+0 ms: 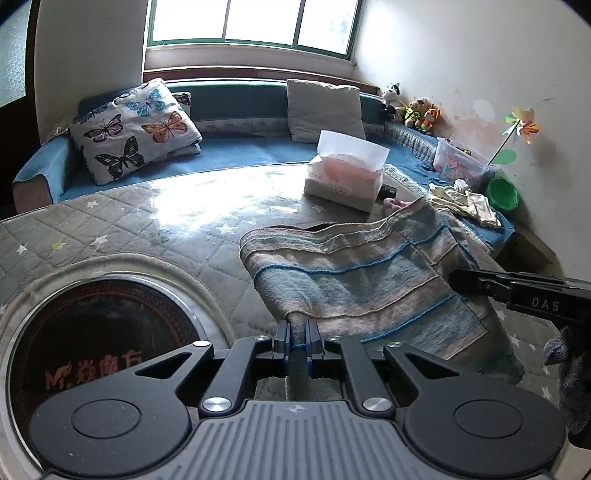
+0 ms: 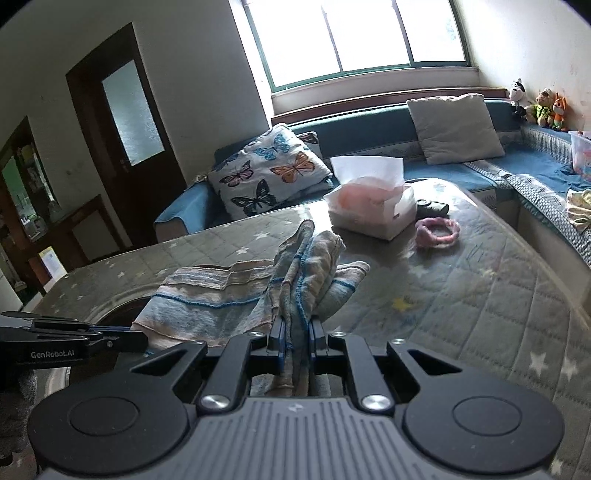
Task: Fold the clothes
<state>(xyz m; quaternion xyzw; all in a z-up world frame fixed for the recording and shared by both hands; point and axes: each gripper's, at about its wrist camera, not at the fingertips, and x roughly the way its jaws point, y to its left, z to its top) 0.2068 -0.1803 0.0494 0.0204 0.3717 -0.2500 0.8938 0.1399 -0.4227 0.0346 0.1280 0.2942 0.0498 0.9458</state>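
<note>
— What are you holding?

— My left gripper [image 1: 297,334] is clenched on one edge of the striped cloth [image 1: 362,269], and my right gripper [image 2: 298,332] is clenched on a bunched edge of the same cloth. Between them it hangs lifted and sagging over the table, just above the top; I can't tell whether its far end touches.

— And the surface under it?

— A quilted grey table cover [image 1: 122,218] with little stars, under a glossy clear sheet that throws back the window light. A round dark heater plate [image 1: 99,343] is let into it, beside my left jaws. Further along the table stand a tissue pack [image 1: 343,177], a small dark object [image 2: 432,207] just beside it, and a pink ring [image 2: 437,230] near both.

— The room?

— A blue corner sofa [image 1: 236,151] wraps the table. On it lie a butterfly pillow [image 1: 133,129], a plain grey cushion [image 1: 325,110], a clear plastic box [image 1: 458,162], some pale crumpled clothes [image 1: 465,199] and a green bowl [image 1: 501,192]. Stuffed toys [image 1: 413,109] sit in the corner, a pinwheel [image 1: 521,125] leans by the wall. A bright window [image 1: 255,22] is behind, a dark door [image 2: 125,122] to the left.
</note>
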